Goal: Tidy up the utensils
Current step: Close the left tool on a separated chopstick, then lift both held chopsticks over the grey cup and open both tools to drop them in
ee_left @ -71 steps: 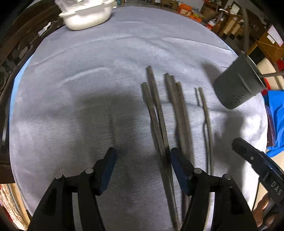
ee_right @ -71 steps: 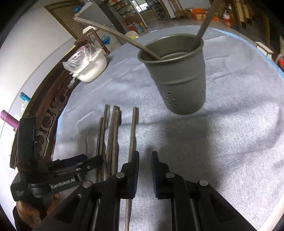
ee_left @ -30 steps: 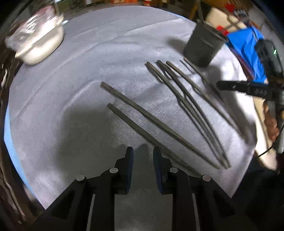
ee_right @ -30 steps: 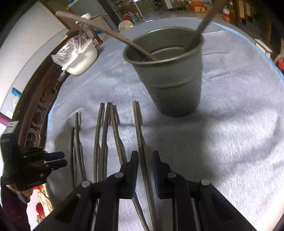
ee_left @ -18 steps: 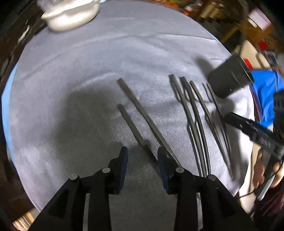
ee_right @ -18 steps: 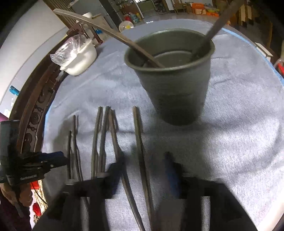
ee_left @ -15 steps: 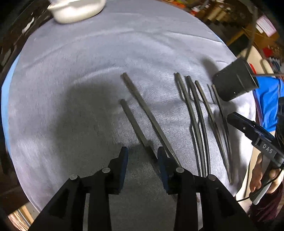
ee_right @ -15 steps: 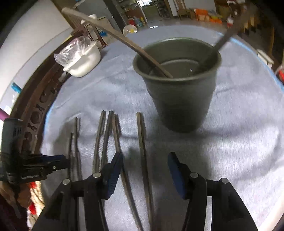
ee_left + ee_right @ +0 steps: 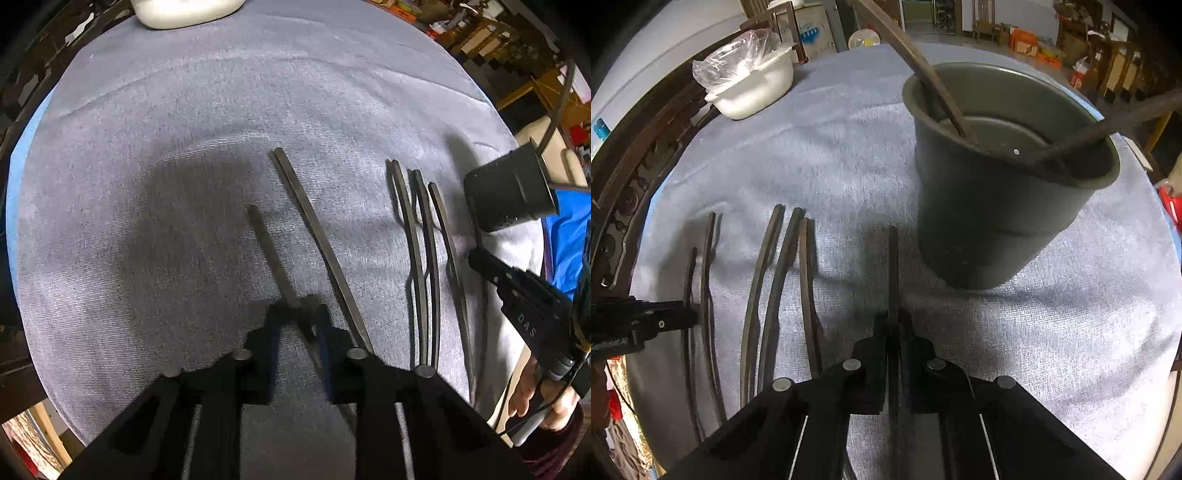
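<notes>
Dark chopsticks lie in a row on a grey tablecloth [image 9: 147,184]. My left gripper [image 9: 297,319] is shut on one chopstick [image 9: 269,254], which points away from it and looks raised off the cloth. Its neighbour [image 9: 317,236] lies just to the right. Three more chopsticks [image 9: 417,236] lie further right. My right gripper [image 9: 894,325] is shut on another chopstick [image 9: 893,266] that points toward the dark cup [image 9: 993,221]. The cup holds two chopsticks [image 9: 923,70] leaning against its rim. The cup also shows in the left wrist view [image 9: 513,192].
A white bowl [image 9: 753,88] with a plastic bag in it stands at the far side of the round table. A carved dark wooden chair back [image 9: 631,177] runs along the left edge. Shelves and boxes stand in the room behind.
Both grippers were open half a second ago and have shut, each on a chopstick. The right gripper has moved closer to the cup.
</notes>
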`<control>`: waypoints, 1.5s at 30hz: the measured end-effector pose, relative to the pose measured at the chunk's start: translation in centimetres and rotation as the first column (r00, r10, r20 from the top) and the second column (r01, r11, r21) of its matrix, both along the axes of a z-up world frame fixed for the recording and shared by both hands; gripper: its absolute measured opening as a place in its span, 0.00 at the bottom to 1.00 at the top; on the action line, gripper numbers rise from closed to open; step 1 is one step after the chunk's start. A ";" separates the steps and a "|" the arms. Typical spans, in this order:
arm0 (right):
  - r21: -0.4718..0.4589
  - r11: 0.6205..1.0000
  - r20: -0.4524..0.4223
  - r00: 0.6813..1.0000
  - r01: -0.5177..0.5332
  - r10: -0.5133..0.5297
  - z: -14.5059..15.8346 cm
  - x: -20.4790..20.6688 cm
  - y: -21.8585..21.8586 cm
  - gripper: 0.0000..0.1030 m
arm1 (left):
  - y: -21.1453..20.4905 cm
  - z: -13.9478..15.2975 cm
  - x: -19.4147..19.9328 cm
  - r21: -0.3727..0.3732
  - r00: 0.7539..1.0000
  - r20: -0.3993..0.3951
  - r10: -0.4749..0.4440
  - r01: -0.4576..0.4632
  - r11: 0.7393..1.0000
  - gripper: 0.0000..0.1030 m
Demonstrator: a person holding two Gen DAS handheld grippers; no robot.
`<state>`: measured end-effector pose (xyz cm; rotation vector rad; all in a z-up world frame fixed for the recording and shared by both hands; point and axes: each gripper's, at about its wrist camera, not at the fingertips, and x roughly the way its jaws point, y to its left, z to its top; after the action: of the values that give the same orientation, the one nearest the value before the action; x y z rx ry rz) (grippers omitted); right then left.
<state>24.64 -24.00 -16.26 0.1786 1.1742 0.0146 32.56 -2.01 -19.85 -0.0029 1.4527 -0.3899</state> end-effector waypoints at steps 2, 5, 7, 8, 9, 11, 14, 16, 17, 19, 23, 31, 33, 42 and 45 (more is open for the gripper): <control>0.016 1.000 0.004 1.000 0.004 -0.004 0.2 -0.1 -0.2 0.06 | -0.3 -0.3 0.5 -0.013 1.000 -0.011 0.018 -0.018 1.000 0.13; 0.047 0.999 0.035 0.999 0.006 -0.008 1.3 -0.8 -0.6 0.06 | -0.3 -0.3 0.8 -0.015 1.000 0.000 0.019 -0.019 1.000 0.12; 0.069 0.998 0.058 0.998 -0.001 -0.003 2.1 -1.4 -1.0 0.06 | -0.4 0.1 0.7 -0.027 1.000 0.013 0.021 -0.021 0.999 0.12; 0.080 0.997 0.070 0.998 -0.005 0.000 2.4 -1.7 -1.1 0.06 | -0.3 0.5 0.5 -0.032 0.999 0.026 0.023 -0.022 0.999 0.12; 0.092 0.996 0.088 0.996 -0.012 0.004 3.0 -2.0 -1.3 0.06 | -0.1 1.1 0.4 -0.036 0.999 0.041 0.023 -0.021 0.999 0.11; 0.103 0.994 0.116 0.993 -0.020 0.008 3.9 -2.5 -1.7 0.06 | 0.1 2.8 0.1 -0.037 0.996 0.090 0.016 -0.013 0.999 0.11; 0.135 0.990 0.164 0.986 -0.043 0.020 5.8 -3.3 -1.8 0.06 | 0.1 5.6 -0.7 -0.045 0.985 0.173 0.008 0.000 0.999 0.07; 0.136 0.989 0.201 0.979 -0.056 0.028 7.0 -4.0 -1.9 0.06 | 0.1 7.4 -1.3 -0.057 0.976 0.217 0.001 0.011 0.998 0.06; 0.138 0.989 0.219 0.975 -0.060 0.029 7.7 -4.3 -1.9 0.06 | -0.1 8.3 -1.7 -0.062 0.971 0.240 -0.004 0.019 0.998 0.06; 0.151 0.987 0.246 0.969 -0.062 0.023 8.8 -5.1 -2.1 0.06 | -0.4 9.6 -2.2 -0.066 0.961 0.278 -0.013 0.033 0.997 0.06; 0.190 0.978 0.311 0.950 -0.088 0.025 11.0 -6.2 -2.2 0.06 | -0.7 11.8 -3.4 -0.082 0.945 0.327 -0.030 0.060 0.995 0.06; 0.234 0.967 0.426 0.905 -0.099 -0.010 14.0 -7.5 -3.1 0.06 | -1.1 16.5 -5.8 -0.115 0.902 0.429 -0.046 0.105 0.988 0.06; 0.264 0.959 0.445 0.895 -0.100 -0.029 14.6 -7.6 -3.7 0.06 | -1.2 17.5 -6.3 -0.123 0.892 0.450 -0.053 0.121 0.985 0.06; 0.293 0.954 0.658 0.737 -0.059 -0.157 18.7 -7.9 -6.4 0.06 | -3.8 22.8 -7.6 -0.187 0.822 0.567 -0.057 0.196 0.963 0.06; 0.266 0.964 0.717 0.669 -0.005 -0.194 19.8 -7.2 -7.1 0.06 | -4.9 24.0 -7.5 -0.203 0.798 0.600 -0.045 0.207 0.957 0.06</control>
<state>17.43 -31.10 3.52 0.4143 0.3265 0.1322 25.08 -6.93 4.17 0.0055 0.7717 -0.6288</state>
